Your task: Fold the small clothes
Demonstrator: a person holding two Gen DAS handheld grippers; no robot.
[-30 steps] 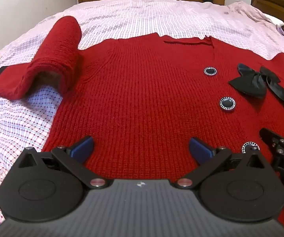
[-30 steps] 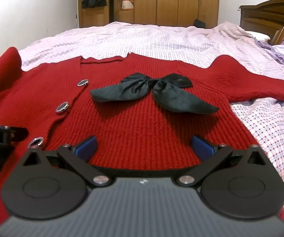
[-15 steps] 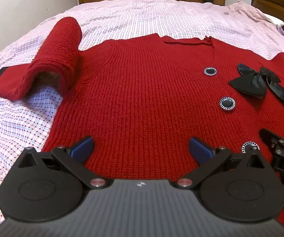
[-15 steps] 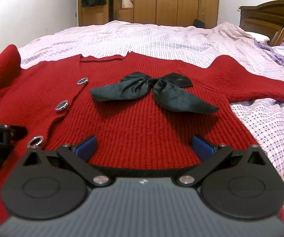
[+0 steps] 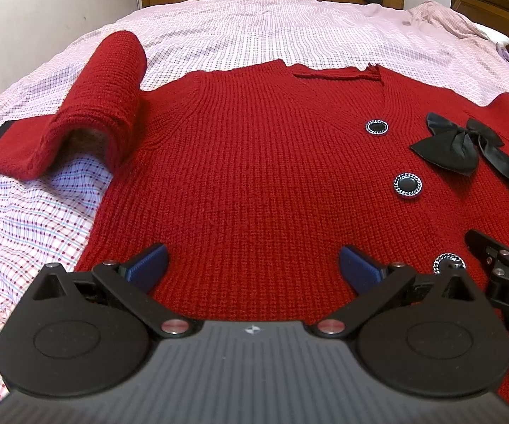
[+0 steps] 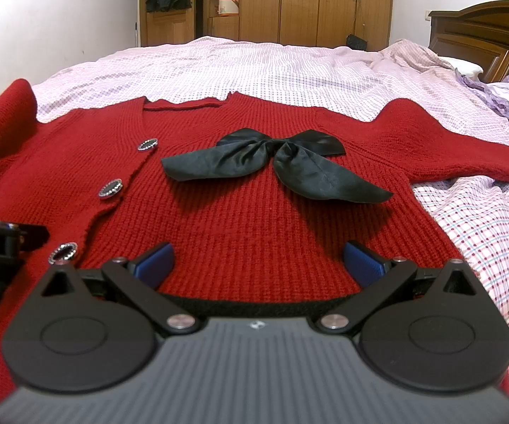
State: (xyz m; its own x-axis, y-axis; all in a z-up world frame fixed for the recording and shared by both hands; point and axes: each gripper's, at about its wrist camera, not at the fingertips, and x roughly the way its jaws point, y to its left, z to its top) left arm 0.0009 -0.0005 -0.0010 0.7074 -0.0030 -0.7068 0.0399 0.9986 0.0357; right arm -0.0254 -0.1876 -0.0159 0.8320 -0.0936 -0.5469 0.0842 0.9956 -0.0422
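A red knit cardigan [image 5: 254, 162] lies flat, front up, on the bed, with black buttons and a black satin bow [image 6: 275, 166]. Its left sleeve [image 5: 106, 95] is humped up in a loose arch; its right sleeve [image 6: 449, 145] lies spread out flat. My left gripper [image 5: 252, 268] is open and empty over the hem on the cardigan's left half. My right gripper [image 6: 258, 265] is open and empty over the hem on the right half, just below the bow. Each gripper shows at the edge of the other's view.
The bed has a pink checked sheet [image 5: 24, 219]. A wooden headboard [image 6: 484, 39] and a purple cloth [image 6: 502, 99] are at the right. Wooden wardrobes [image 6: 307, 3] stand beyond the bed, and a white wall is at the left.
Both grippers have drawn back a little and tilted slightly. The cardigan has not moved and both grippers stay open.
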